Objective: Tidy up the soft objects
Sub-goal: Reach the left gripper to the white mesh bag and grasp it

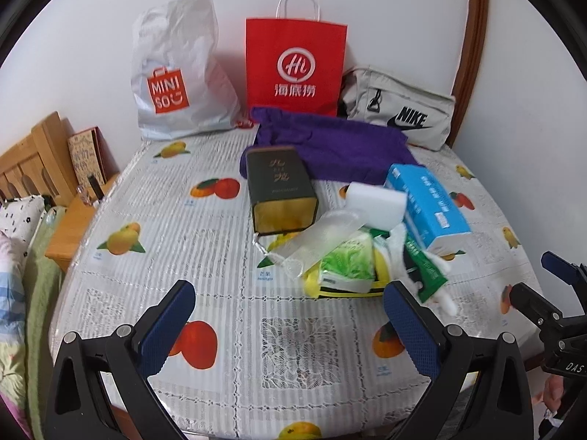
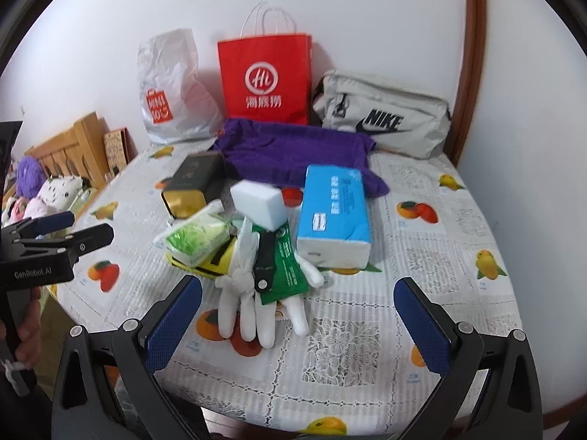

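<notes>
Both jaws were wide open, empty. I saw the glove [image 2: 249, 304] at 12 of the right gripper [image 2: 297, 315], fingers pointing toward it; right nearer.

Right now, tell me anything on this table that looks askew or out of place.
The soft items sit in a jumbled heap mid-table: the white sponge block perches tilted atop the pile, and the white glove sprawls under a green packet. The dark box lies tipped on its side. Nothing looks spilled or damaged.
</notes>
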